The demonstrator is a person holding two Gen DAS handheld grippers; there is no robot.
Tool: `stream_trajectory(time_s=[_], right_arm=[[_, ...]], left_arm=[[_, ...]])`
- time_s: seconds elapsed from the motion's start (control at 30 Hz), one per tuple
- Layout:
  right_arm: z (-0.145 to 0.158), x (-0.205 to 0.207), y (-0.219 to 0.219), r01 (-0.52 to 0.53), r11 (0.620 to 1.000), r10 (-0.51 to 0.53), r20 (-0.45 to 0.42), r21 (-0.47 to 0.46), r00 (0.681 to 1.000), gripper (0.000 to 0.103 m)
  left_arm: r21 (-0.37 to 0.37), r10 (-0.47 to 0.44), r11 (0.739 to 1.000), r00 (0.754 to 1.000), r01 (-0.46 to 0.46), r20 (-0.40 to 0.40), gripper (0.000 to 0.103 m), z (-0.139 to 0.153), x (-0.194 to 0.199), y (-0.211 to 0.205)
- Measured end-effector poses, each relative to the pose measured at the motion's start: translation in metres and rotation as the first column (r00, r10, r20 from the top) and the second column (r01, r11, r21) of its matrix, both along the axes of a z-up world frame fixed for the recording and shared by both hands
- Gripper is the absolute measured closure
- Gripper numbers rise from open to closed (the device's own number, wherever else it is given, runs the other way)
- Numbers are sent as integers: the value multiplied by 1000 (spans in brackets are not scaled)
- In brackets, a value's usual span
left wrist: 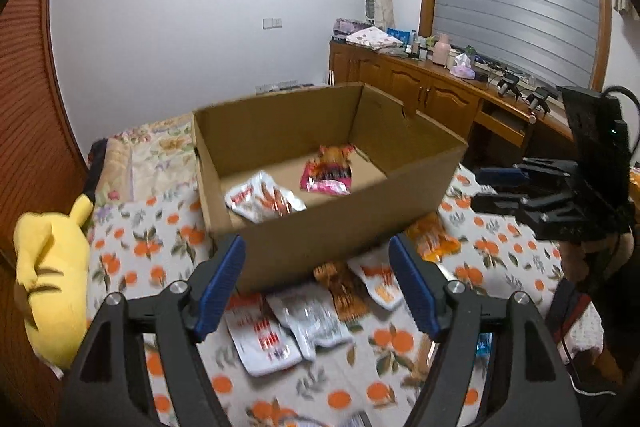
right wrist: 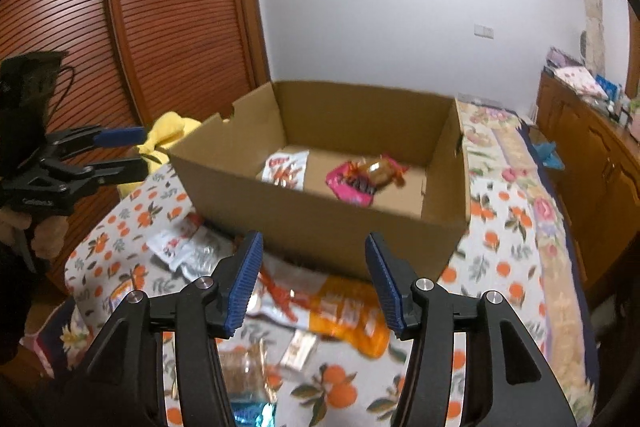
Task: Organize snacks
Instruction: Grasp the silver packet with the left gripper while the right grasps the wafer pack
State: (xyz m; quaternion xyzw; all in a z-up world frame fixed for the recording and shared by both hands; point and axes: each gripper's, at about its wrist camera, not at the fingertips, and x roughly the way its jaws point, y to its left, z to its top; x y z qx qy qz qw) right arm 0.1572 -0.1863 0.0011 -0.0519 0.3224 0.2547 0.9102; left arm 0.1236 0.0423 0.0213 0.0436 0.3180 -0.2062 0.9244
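Left gripper [left wrist: 318, 283] hovers level, jaws spread wide and empty, aimed at the cardboard box [left wrist: 340, 227] just ahead; loose snack packets [left wrist: 288, 327] lie below its fingers. Right gripper [right wrist: 314, 281], likewise gaping and empty, faces the box's long side; inside, a pink packet [right wrist: 354, 185] lies flat beyond its right finger.

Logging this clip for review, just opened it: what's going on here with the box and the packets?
A person holds a gripper in each hand over a bed with an orange-print sheet. Both the left gripper and the right gripper are open and empty, near a cardboard box. Inside the box lie a white snack packet, a pink snack packet and an orange-brown packet. Several more packets, among them an orange snack bag, lie loose on the sheet in front of the box.
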Motion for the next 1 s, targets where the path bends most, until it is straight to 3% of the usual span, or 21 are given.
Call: stream_trajectory(time_s=[0.37,0.63,1.0], right_arm=[[-33,-21,-10,45,999,-45,-62,2,997,46],[-47,-31,2,30,999,-31,-80,-12,996,44],[-64,-45,23,-19,1000,17,-122,-9,992,41]], left_arm=[[-4,49,999,994,-50,-98,28,-56,-50,13],[35,97,995,983,-92,-157,28,-92,-76,18],[81,141,989,971,-127,-195,28,-120,-79,18]])
